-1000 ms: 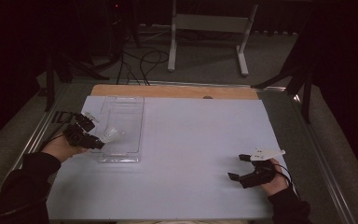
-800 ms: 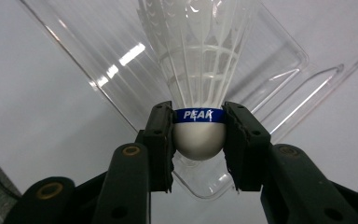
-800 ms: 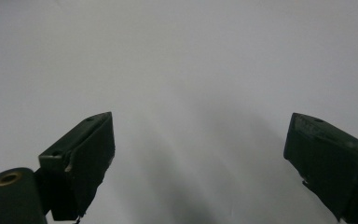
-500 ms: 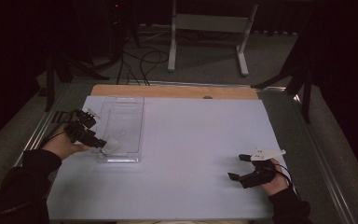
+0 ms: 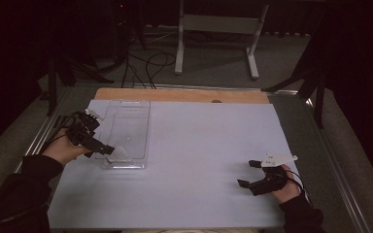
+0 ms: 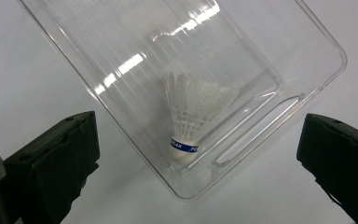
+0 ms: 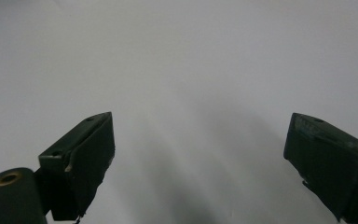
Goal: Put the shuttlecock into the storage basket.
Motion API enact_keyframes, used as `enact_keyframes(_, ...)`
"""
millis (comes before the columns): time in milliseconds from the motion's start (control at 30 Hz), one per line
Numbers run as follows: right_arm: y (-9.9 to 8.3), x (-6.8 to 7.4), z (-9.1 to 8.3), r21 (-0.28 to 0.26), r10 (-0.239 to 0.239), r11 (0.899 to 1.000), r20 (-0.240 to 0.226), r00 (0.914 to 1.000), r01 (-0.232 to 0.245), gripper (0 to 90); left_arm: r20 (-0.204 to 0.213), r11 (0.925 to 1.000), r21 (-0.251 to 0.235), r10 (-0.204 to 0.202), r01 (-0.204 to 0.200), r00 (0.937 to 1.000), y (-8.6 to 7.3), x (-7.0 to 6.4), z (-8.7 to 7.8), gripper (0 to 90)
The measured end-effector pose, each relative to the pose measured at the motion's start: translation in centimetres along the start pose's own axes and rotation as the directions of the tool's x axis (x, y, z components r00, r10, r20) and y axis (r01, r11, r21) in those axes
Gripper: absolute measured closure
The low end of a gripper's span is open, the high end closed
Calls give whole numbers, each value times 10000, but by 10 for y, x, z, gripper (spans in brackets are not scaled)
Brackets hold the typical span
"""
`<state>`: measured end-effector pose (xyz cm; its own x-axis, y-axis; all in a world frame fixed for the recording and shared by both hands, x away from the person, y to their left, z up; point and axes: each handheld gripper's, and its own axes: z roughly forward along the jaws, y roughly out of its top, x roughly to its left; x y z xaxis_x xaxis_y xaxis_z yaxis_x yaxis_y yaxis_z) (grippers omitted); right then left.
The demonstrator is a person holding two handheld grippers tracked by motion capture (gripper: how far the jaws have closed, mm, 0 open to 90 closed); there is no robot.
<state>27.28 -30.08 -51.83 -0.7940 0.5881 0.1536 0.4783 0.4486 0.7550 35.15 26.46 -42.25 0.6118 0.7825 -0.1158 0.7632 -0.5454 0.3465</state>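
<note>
A white feather shuttlecock [image 6: 193, 116] with a blue band around its cork lies in the near end of a clear plastic tray [image 6: 135, 42]. In the high view the shuttlecock [image 5: 119, 154] rests at the near left of the tray [image 5: 131, 124]. My left gripper [image 5: 100, 145] hovers just left of it, over the tray's edge, open with nothing held. In the left gripper view, the left gripper [image 6: 199, 144] has its jaws wide apart on either side of the tray corner. My right gripper [image 5: 246, 174] rests open on the white table at the near right, and the right gripper [image 7: 200, 154] faces bare table.
The white table top [image 5: 209, 145] ends in a wooden strip [image 5: 184, 95] at the far edge and metal rails along both sides. Beyond the table stand a grey frame [image 5: 218, 29] and floor cables [image 5: 145, 63].
The left gripper has let go of the shuttlecock, which now lies in the tray's near end. That hand has drawn back to the left. The right gripper has stayed put.
</note>
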Motion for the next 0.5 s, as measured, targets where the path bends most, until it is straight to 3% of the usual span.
enact_keyframes(267,0,0,1,36,14,10000,-25,10000,-14,90,172,9994,-288,213,-208,9996,2,-1,-2,0)
enact_keyframes(500,0,0,1,68,-3,10000,-5,10000,3,90,171,9937,-1076,324,-304,9993,9,-5,-9,0)
